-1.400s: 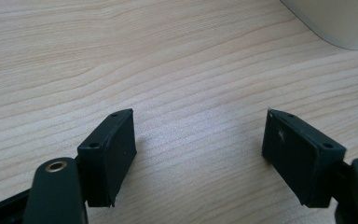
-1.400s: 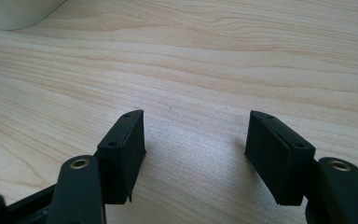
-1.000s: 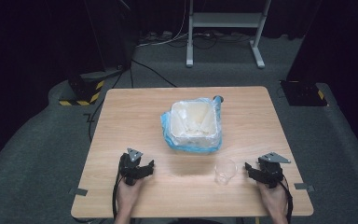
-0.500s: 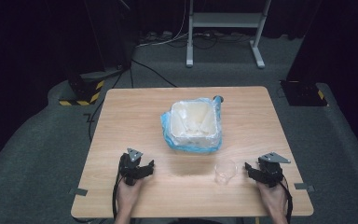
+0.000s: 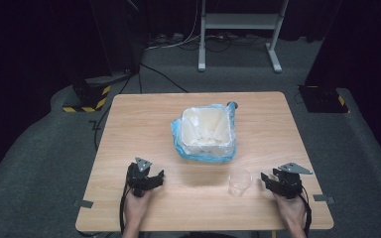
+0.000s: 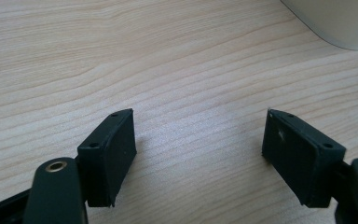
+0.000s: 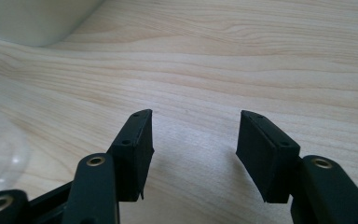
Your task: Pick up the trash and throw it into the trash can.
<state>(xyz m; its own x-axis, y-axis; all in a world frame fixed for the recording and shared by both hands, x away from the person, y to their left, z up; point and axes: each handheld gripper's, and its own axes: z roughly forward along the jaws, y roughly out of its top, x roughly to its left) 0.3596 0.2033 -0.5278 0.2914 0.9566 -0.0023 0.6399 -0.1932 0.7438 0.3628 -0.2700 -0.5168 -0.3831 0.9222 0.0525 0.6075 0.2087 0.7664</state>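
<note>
Black rubber pads on my right tool [image 5: 269, 179] have just been closing a little, yet they stand apart with nothing between them but bare wood. My left tool [image 5: 155, 178] is spread wide, resting low on the counter [image 5: 129, 129]. The clear plastic cup [image 5: 239, 182] stands just beside my right tool, toward the middle — I judge it the thing to take. To do it well, I would slide the jaws level around the cup's wall and close softly, since thin plastic likely buckles or skids. Beyond it sits the white tub [image 5: 207, 130] in its blue bag [image 5: 178, 144], mid-counter. Count: one cup, one tub, one bag, two tools.
</note>
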